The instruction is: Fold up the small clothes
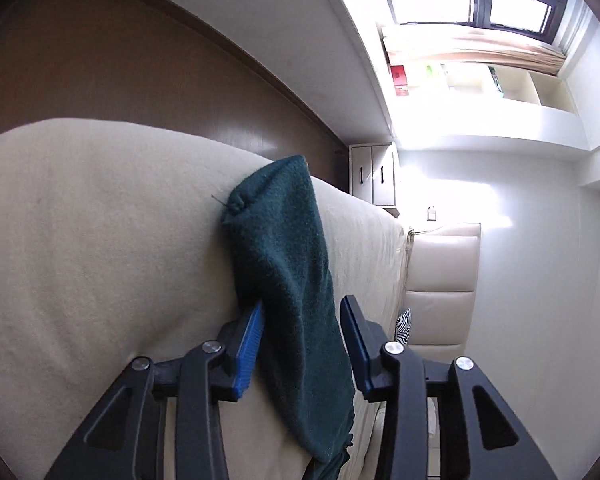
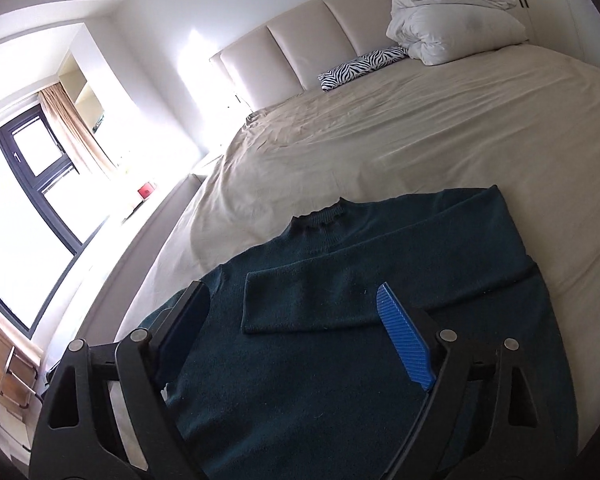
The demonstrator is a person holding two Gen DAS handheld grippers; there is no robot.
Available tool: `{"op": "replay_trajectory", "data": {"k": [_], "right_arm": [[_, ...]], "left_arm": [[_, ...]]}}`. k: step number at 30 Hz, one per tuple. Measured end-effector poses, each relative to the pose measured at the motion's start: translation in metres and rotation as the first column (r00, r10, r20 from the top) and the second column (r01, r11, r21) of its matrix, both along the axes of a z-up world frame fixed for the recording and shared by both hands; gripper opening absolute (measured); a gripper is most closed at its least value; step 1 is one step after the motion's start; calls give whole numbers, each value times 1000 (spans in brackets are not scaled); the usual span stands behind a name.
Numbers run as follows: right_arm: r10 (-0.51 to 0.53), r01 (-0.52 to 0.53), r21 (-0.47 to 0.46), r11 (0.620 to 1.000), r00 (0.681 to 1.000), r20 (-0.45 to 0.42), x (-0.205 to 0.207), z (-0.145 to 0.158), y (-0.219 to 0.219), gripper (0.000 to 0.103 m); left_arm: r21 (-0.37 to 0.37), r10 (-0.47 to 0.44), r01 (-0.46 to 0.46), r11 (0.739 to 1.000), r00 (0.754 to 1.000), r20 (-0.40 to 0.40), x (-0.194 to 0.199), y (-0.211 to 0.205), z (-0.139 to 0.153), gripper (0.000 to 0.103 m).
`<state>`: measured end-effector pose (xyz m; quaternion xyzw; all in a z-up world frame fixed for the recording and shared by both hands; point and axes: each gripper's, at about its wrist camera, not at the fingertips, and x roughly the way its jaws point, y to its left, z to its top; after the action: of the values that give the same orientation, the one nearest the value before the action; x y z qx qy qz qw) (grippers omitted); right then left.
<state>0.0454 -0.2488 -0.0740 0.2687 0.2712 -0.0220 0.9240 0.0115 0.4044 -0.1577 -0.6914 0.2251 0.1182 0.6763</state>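
A dark green knit sweater (image 2: pixel 320 320) lies flat on the cream bedsheet (image 2: pixel 440 128), collar away from me, with its right sleeve (image 2: pixel 340 276) folded across the chest. My right gripper (image 2: pixel 292 304) is open and hovers over the sweater's body, empty. In the left wrist view a sleeve or edge of the same sweater (image 1: pixel 288 280) hangs between the blue pads of my left gripper (image 1: pixel 304 312). The jaws stand apart around the cloth without pinching it.
A zebra-print pillow (image 2: pixel 364 66) and a bundled white duvet (image 2: pixel 456 20) lie by the padded headboard (image 2: pixel 308 36). A window (image 2: pixel 24 200) with curtains is at the left. A small white cabinet (image 1: pixel 374 174) stands beyond the bed.
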Motion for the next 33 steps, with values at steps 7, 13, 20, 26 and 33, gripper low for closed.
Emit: {"op": "replay_trajectory", "data": {"k": [7, 13, 20, 26, 33], "right_arm": [[-11, 13, 50, 999, 999, -31, -2, -17, -9, 85], [-7, 8, 53, 999, 1000, -26, -8, -23, -10, 85], [-10, 12, 66, 998, 999, -40, -12, -31, -22, 79], [-1, 10, 132, 991, 998, -68, -11, -49, -37, 73], [-7, 40, 247, 968, 991, -133, -5, -81, -65, 73]], "left_arm": [[35, 45, -43, 998, 998, -38, -11, -9, 2, 62], [-37, 47, -48, 998, 999, -21, 25, 18, -27, 12], [176, -74, 73, 982, 997, -5, 39, -16, 22, 8], [606, -497, 456, 652, 860, -114, 105, -166, 104, 9], [828, -682, 547, -121, 560, -469, 100, -421, 88, 9]]}}
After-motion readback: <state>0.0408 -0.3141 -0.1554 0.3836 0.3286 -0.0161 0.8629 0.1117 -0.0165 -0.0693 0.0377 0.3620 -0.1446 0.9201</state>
